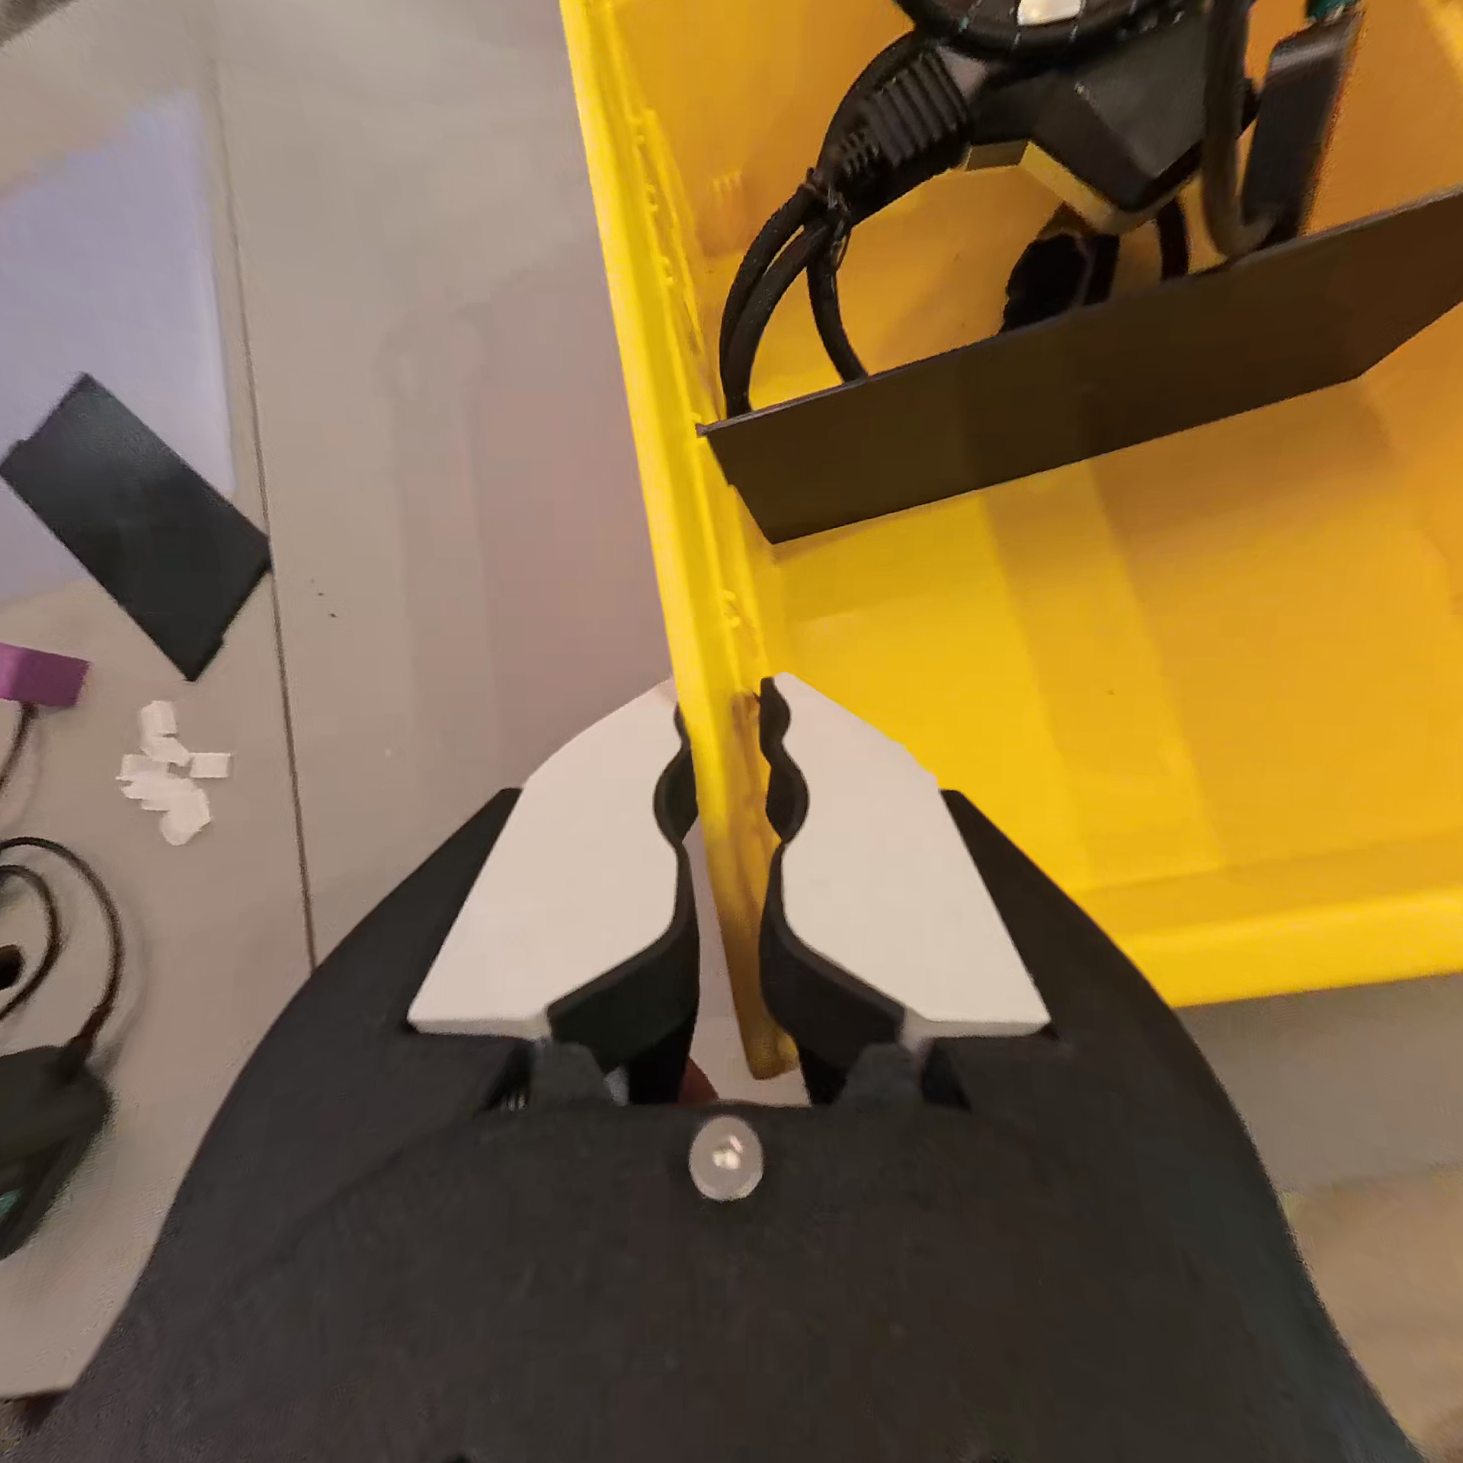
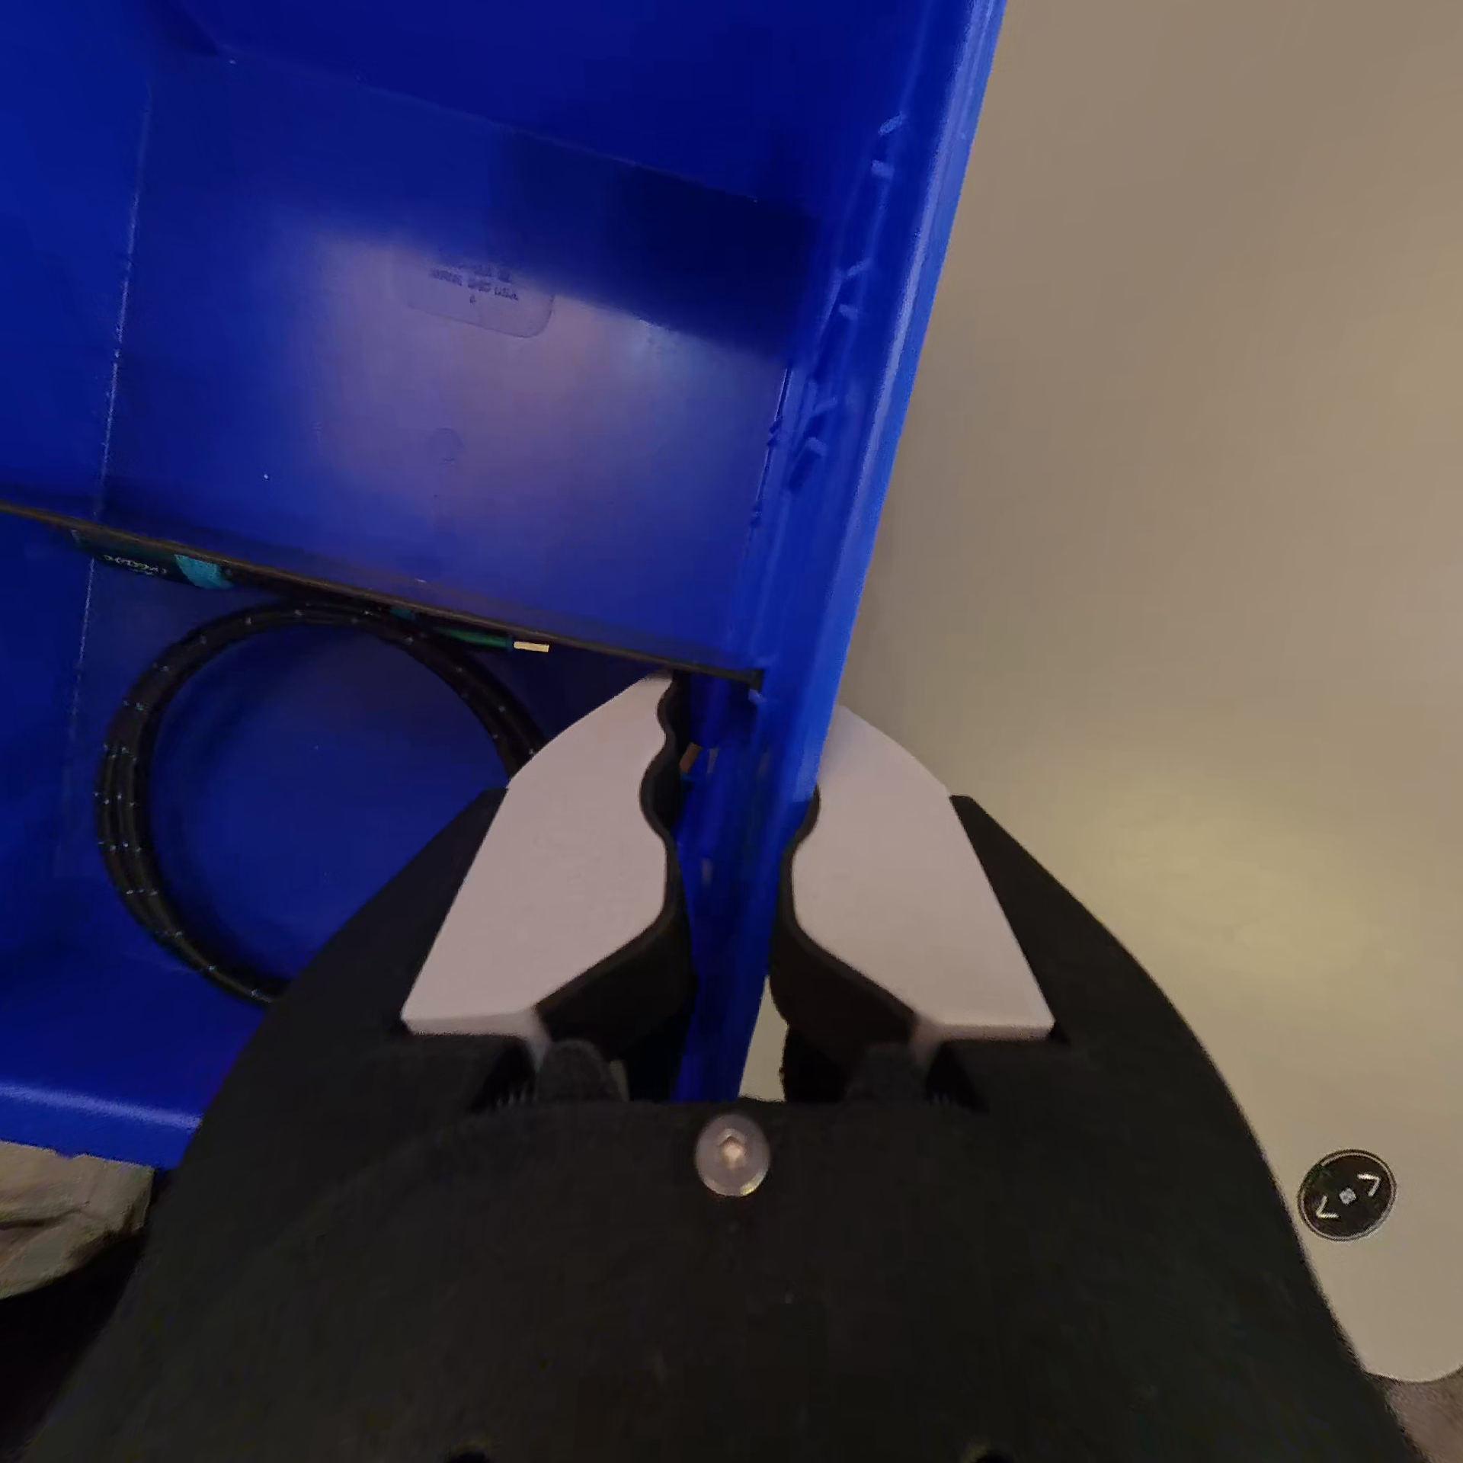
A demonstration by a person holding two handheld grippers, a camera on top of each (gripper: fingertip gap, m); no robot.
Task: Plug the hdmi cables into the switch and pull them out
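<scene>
In the left wrist view my left gripper (image 1: 724, 712) is shut on the left side wall of a yellow bin (image 1: 1108, 712). A black divider (image 1: 1069, 396) splits the bin. Behind it lie black cables with plugs (image 1: 910, 127) and a dark adapter (image 1: 1108, 142). In the right wrist view my right gripper (image 2: 744, 712) is shut on the right side wall of a blue bin (image 2: 855, 396). A black divider (image 2: 356, 586) crosses it, and a coiled black cable (image 2: 158, 792) lies in the near compartment.
On the grey table left of the yellow bin lie a flat black box (image 1: 134, 522), a purple block (image 1: 39, 673), white paper scraps (image 1: 170, 772) and dark cables with a black device (image 1: 47, 1108). A round black button (image 2: 1346, 1195) sits on the white table right of the blue bin. The gap from one gripper's tips to the other's is roughly 70 centimetres.
</scene>
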